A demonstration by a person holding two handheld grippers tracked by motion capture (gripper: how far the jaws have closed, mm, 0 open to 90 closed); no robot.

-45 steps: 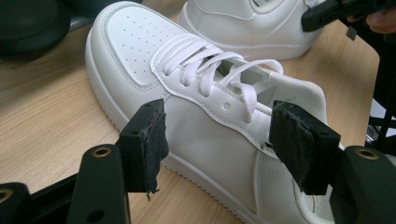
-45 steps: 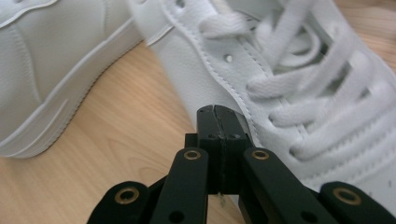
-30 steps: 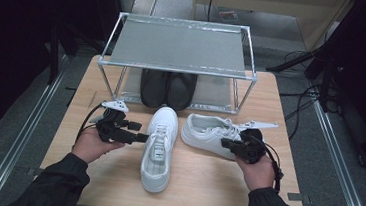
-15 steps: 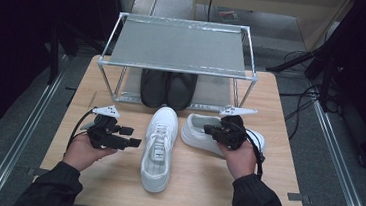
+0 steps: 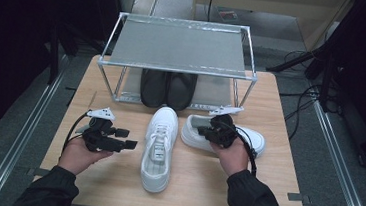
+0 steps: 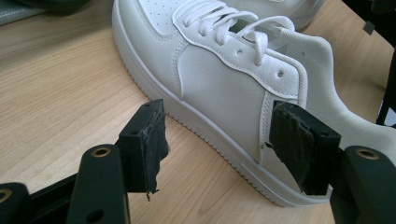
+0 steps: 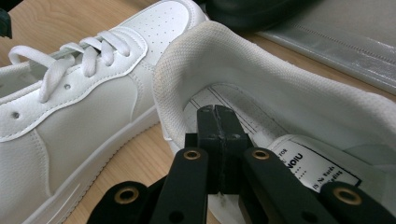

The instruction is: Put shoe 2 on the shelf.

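2 white lace-up sneakers

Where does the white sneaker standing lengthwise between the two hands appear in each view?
High view: white sneaker at table centre, toe toward the rack.
Left gripper view: its side fills the upper right, between the open jaws.
Right gripper view: at left.
Shared landmark: its white laces.

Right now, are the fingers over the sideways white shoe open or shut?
Shut. In the right gripper view the two black fingers press flat together with nothing between them, poking into the opening of the sideways white shoe.
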